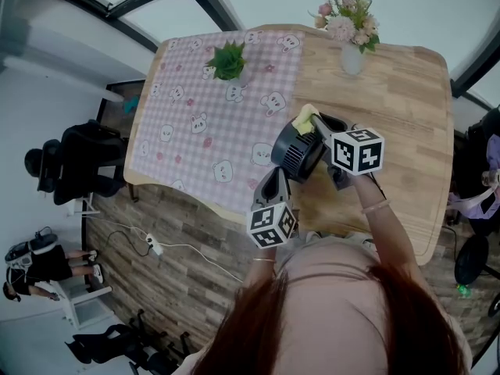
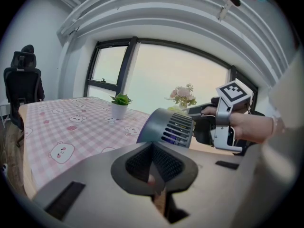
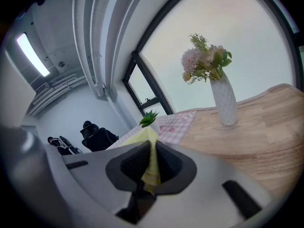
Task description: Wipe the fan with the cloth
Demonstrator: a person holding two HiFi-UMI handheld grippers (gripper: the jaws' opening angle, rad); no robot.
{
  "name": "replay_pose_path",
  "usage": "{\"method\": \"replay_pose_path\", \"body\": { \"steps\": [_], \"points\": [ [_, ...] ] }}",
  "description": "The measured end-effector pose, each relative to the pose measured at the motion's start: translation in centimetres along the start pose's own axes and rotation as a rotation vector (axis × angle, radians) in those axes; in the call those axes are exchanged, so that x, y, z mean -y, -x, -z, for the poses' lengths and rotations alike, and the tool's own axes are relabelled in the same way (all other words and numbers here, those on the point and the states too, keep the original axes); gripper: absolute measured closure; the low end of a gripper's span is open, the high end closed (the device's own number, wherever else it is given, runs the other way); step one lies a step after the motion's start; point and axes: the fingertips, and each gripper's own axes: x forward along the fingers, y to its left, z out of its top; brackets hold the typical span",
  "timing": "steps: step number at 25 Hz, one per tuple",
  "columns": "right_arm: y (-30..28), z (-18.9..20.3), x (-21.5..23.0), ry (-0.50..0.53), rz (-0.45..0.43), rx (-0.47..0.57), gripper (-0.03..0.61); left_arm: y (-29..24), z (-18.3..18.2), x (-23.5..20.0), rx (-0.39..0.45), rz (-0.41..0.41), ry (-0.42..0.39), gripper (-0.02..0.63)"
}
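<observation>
Left gripper [image 2: 153,172] pinches the stiff, seemingly light fan [image 2: 167,127] by its base; right gripper [image 3: 151,169], beside the fan, clamps the limp cloth [image 3: 150,148].

We see a wooden table [image 1: 406,116] whose left part lies under a pink checked tablecloth [image 1: 195,123] printed with small bears. A little green plant [image 1: 228,59] in a white pot stands on the tablecloth near its far edge. Well apart from it, on the bare wood at the far right, a white vase [image 1: 351,58] holds pink and white flowers [image 1: 348,18]. A black office chair [image 1: 82,162] stands just beside the table's left end. On the plank floor [image 1: 180,287] lies a white power strip [image 1: 154,245] with its cable trailing. A dark-framed window [image 2: 175,75] spans the wall behind the table.
</observation>
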Motion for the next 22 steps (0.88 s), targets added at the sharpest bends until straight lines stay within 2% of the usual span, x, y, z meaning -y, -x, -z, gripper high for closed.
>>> {"method": "replay_pose_path", "body": {
  "steps": [11,22],
  "points": [
    [-0.3,0.4,1.2,-0.049,0.005,0.010,0.548,0.0,0.0,0.0,-0.004,0.010,0.009,0.601],
    [-0.3,0.9,2.3,-0.037,0.045,0.007,0.548,0.0,0.1,0.0,-0.021,0.024,0.010,0.601]
  ]
}}
